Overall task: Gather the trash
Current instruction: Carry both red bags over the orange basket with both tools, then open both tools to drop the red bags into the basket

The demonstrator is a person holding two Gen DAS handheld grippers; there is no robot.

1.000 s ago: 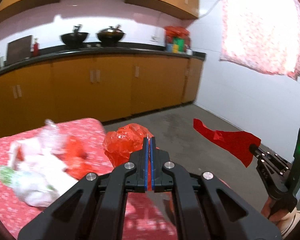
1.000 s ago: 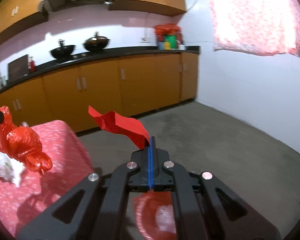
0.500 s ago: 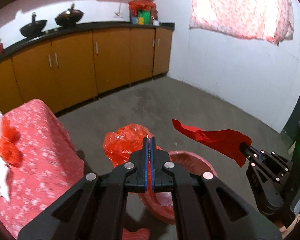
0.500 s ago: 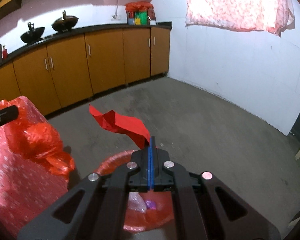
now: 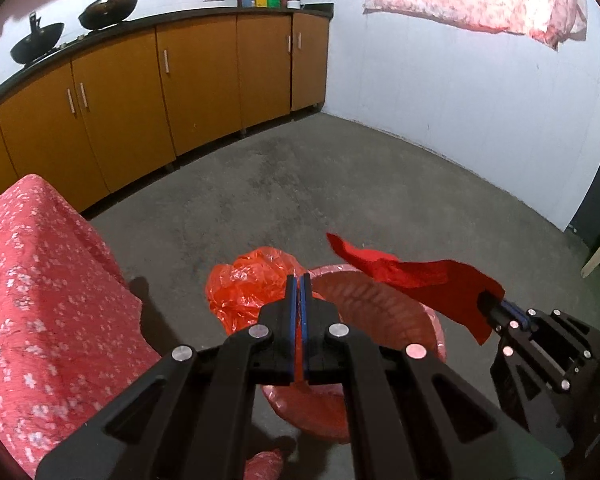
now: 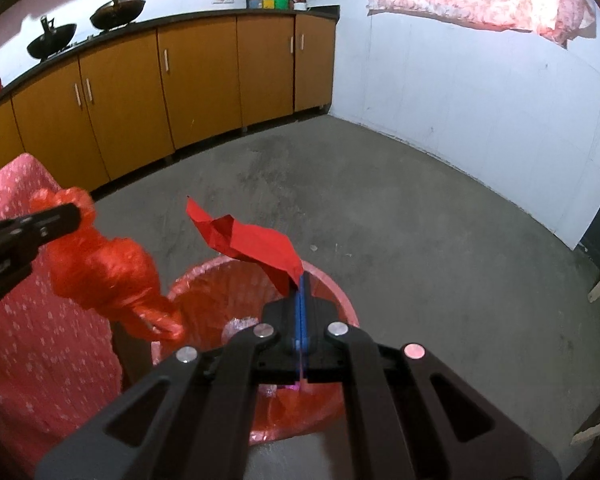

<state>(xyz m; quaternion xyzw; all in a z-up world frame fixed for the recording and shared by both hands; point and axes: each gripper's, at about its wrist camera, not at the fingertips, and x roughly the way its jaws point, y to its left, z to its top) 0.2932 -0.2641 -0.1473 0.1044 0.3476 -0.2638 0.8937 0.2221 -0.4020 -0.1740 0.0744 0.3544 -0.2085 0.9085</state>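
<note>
Both jaws pinch red trash (image 6: 256,246) above bin (image 6: 340,296).

Left tool (image 5: 299,280): black linkage arms, blue-lined jaws pressed together, angled downward, crumpled orange-red plastic bag (image 5: 248,290) pinched at the tips. Right tool (image 6: 302,280): same build, jaws pressed together, angled downward, red paper sheet (image 6: 256,244) clamped at the tips. The tools sit side by side, apart.

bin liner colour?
Red liner in the bin; clearest in the right wrist view.
</note>
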